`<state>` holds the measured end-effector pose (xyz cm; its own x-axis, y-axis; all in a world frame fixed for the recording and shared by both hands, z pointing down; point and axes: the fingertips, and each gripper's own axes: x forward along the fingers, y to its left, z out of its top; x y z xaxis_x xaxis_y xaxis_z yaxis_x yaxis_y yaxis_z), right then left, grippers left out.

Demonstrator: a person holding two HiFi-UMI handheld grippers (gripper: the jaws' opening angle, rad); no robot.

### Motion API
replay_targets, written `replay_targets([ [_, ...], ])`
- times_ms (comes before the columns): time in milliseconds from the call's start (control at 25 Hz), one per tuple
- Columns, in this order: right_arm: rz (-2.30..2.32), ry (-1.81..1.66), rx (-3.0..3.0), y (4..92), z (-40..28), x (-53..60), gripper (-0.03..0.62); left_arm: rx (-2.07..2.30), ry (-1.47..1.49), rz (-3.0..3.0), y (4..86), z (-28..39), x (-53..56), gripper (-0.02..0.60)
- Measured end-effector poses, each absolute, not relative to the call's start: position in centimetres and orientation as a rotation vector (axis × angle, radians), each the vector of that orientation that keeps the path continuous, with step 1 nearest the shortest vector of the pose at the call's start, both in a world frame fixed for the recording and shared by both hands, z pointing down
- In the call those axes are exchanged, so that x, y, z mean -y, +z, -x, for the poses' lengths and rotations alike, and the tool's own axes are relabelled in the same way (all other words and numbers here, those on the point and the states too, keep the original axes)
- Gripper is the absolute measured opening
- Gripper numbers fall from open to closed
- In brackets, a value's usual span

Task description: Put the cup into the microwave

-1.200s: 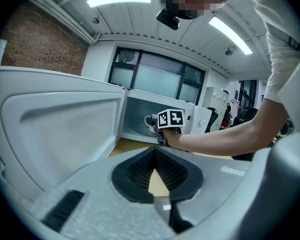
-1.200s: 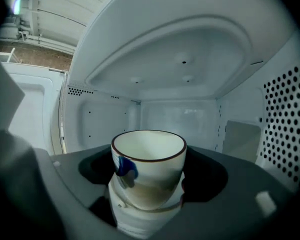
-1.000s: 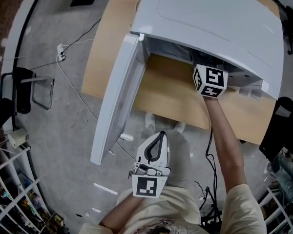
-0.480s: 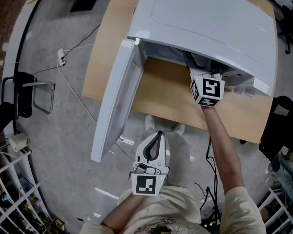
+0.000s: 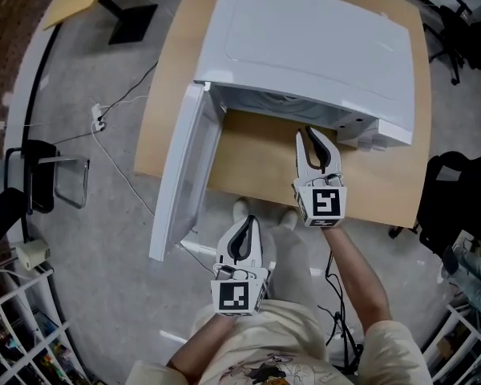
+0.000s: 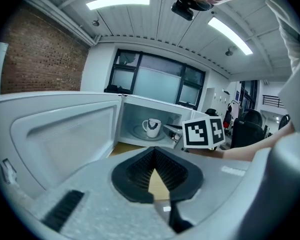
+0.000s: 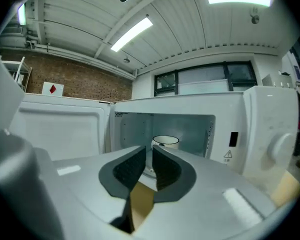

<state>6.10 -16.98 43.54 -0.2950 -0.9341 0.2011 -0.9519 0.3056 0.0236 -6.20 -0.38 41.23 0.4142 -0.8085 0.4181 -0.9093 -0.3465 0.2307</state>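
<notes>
Already the cup (image 7: 165,142) stands inside the microwave (image 5: 305,46), straight ahead of your right hand-held gripper (image 5: 314,135), whose empty jaws are closing; your left hand-held gripper (image 5: 246,223), pressed together, is nearer the open door (image 5: 184,175).

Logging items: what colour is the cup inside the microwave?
The white ceramic cup carries a dark marking on its side; the left gripper view shows it best.
</notes>
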Motion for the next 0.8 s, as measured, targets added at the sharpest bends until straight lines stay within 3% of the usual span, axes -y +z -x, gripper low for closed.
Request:
replay_targets([
  [80, -1.732, 0.168, 2.386, 42.9, -6.1, 15.0, 0.008, 1.468, 0.317, -2.261, 40.6, 6.1, 0.3, 0.002],
  [800, -1.672, 0.348, 2.37, 38.3, -6.4, 0.6, 0.006, 1.331, 0.32, -2.329, 38.5, 3.1, 0.5, 0.002],
])
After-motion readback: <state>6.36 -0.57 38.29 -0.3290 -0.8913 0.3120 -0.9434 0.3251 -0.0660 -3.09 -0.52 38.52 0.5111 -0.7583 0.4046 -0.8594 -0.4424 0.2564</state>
